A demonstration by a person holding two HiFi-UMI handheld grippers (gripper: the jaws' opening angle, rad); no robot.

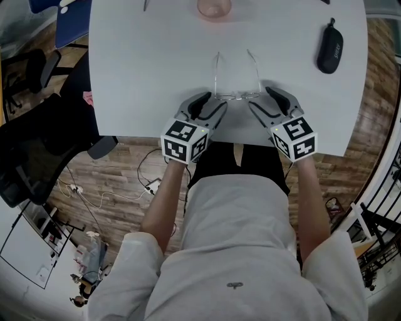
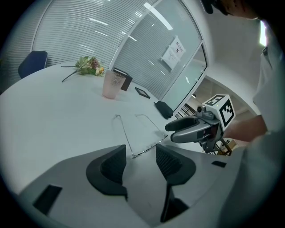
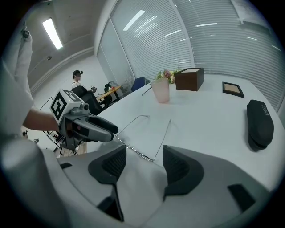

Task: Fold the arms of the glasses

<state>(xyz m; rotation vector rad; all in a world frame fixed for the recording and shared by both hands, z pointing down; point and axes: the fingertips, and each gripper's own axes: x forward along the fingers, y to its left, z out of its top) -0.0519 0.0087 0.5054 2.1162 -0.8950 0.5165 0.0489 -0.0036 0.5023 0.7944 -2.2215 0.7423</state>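
Left gripper (image 1: 210, 105) and right gripper (image 1: 268, 105), jaws wide open, gripping nothing, parked at either end of glasses (image 1: 237, 95) on table (image 1: 144, 75), arms not folded yet.

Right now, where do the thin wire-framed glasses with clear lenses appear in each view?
Head view: glasses upper centre, between left gripper and right gripper.
Left gripper view: glasses centre, just ahead of open jaws.
Right gripper view: glasses centre-left, just ahead of open jaws.
Shared landmark: translucent pink cup, beyond the glasses.
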